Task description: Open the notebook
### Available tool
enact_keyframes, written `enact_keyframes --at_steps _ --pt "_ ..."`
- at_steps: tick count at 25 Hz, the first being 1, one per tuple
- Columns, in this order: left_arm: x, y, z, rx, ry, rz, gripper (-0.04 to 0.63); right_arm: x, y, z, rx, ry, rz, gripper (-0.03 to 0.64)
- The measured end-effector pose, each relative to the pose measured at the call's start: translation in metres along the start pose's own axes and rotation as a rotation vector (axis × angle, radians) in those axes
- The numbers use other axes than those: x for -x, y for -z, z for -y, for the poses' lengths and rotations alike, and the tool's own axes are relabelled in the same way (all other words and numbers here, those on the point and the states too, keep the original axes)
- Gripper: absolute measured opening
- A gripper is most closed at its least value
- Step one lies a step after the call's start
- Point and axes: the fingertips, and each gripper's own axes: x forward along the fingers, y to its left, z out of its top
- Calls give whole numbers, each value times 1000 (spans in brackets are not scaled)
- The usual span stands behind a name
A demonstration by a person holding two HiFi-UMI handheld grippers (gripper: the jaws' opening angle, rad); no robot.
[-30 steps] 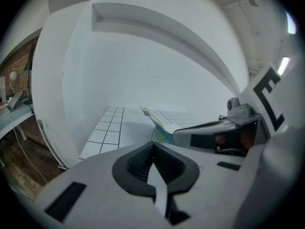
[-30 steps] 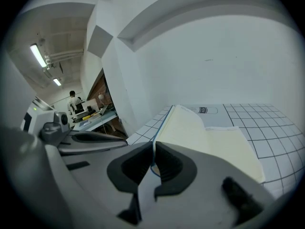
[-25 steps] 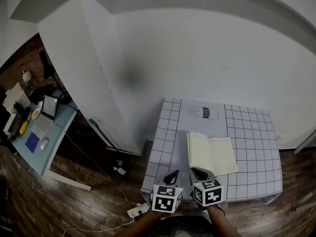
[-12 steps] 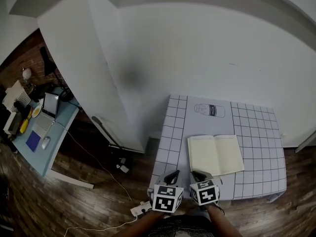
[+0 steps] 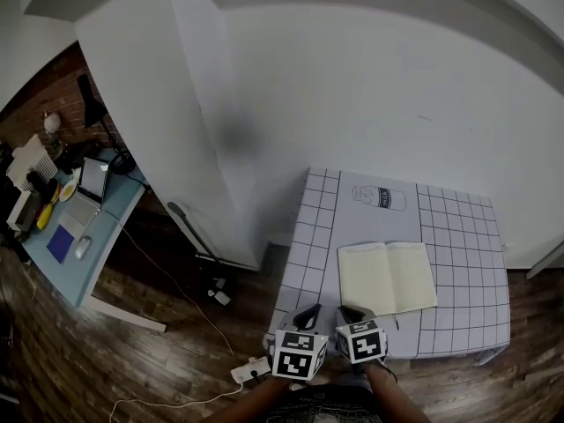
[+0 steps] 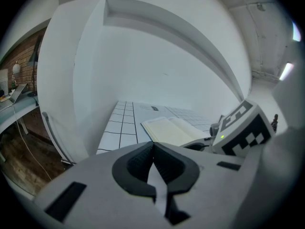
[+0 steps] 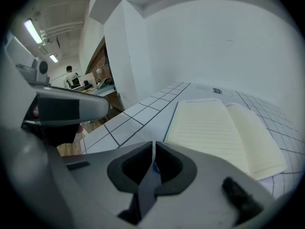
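Observation:
The notebook (image 5: 388,278) lies open and flat on the grid-patterned table (image 5: 458,227), its cream pages up. Both grippers hover at the table's near edge, just short of the notebook. My left gripper (image 5: 306,315) is shut and holds nothing. My right gripper (image 5: 352,314) is beside it, near the notebook's front left corner, also shut and holding nothing. In the left gripper view the notebook (image 6: 171,130) lies beyond the closed jaws (image 6: 153,144). In the right gripper view the lined pages (image 7: 219,128) spread just past the closed jaws (image 7: 153,147); a blue cover edge shows along the left side.
A printed bottle picture (image 5: 381,198) marks the cloth beyond the notebook. A white partition (image 5: 150,104) stands left of the table. Further left is a desk with a laptop (image 5: 79,210). A power strip and cables (image 5: 247,373) lie on the wooden floor.
The right gripper has sunk a little by the table's front edge. The left gripper has shifted slightly. The notebook lies open throughout. The head view has drifted.

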Motion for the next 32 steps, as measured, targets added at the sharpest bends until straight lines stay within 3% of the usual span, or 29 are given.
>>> enact_keyframes --at_steps 14,32 --pt "7 17 33 48 40 -13 8 51 -5 -6 -87 -26 114 25" --pt "8 11 142 -16 16 10 8 149 14 40 -74 -73 245 12"
